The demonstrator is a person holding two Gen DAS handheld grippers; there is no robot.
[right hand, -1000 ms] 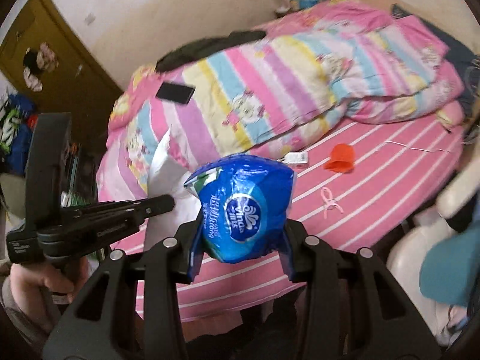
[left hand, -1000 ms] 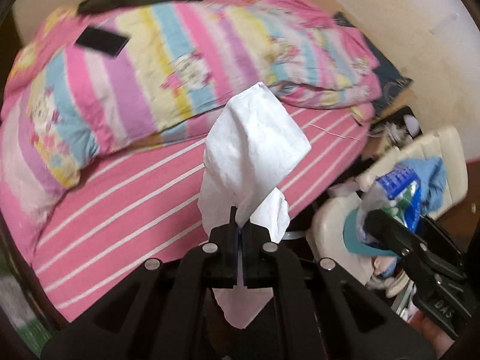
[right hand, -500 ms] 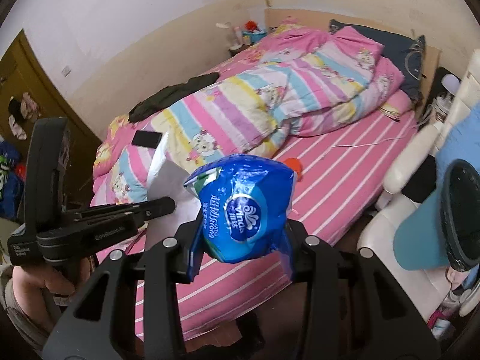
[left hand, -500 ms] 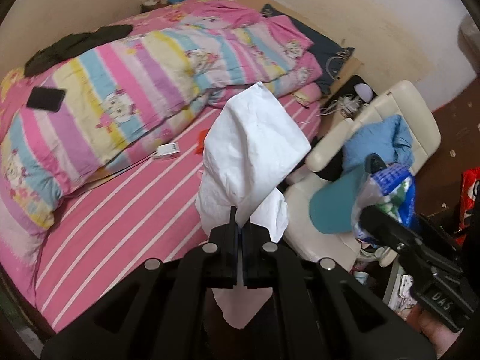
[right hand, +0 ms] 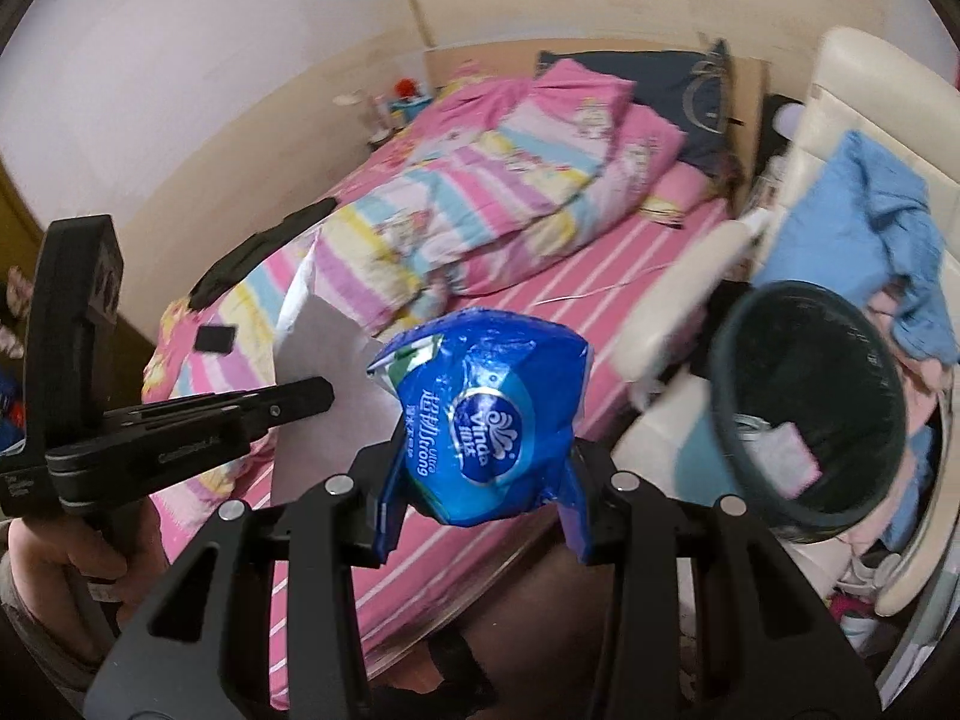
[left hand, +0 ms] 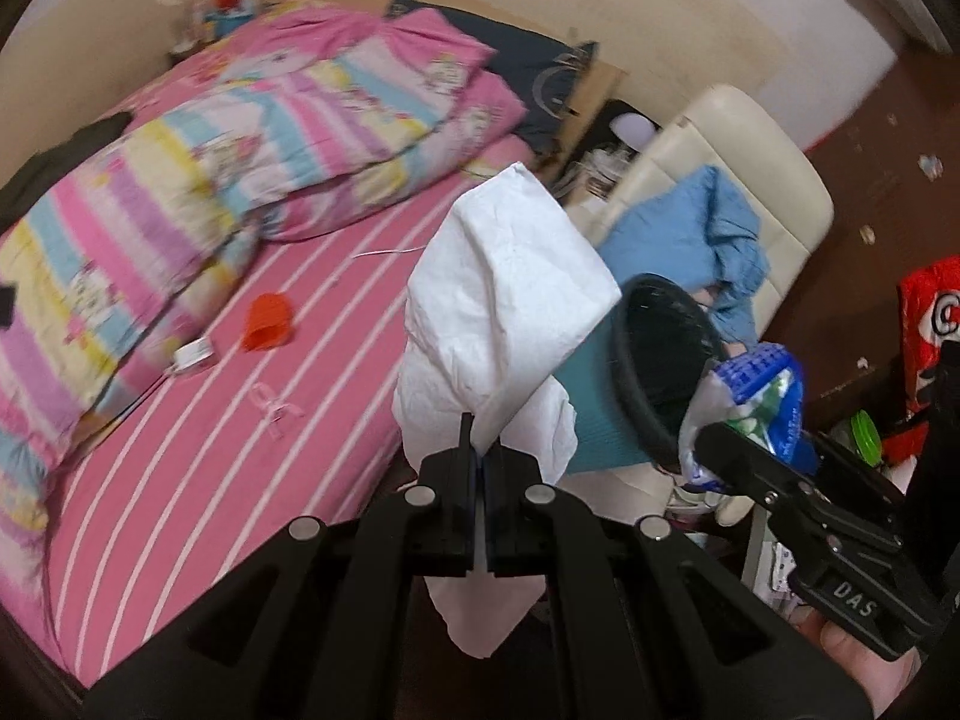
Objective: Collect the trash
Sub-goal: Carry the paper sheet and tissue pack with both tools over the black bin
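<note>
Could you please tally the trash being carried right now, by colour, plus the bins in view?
White tissue, in the left hand-held gripper: 1
Blue wrapper, in the right hand-held gripper: 1
Dark bin: 1
Total: 3

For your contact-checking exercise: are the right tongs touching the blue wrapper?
Touching. The right wrist view shows the right tongs clamped on both sides of the blue wrapper.

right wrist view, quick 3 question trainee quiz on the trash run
1. True or false: the right tongs grip a blue tissue wrapper.
2. What do the left tongs hold? A) white tissue paper B) red cup C) phone
3. Name the open container beside the cream chair.

Key: 1 true; 2 A, the white tissue paper; 3 the dark waste bin, some trash already inside.
</note>
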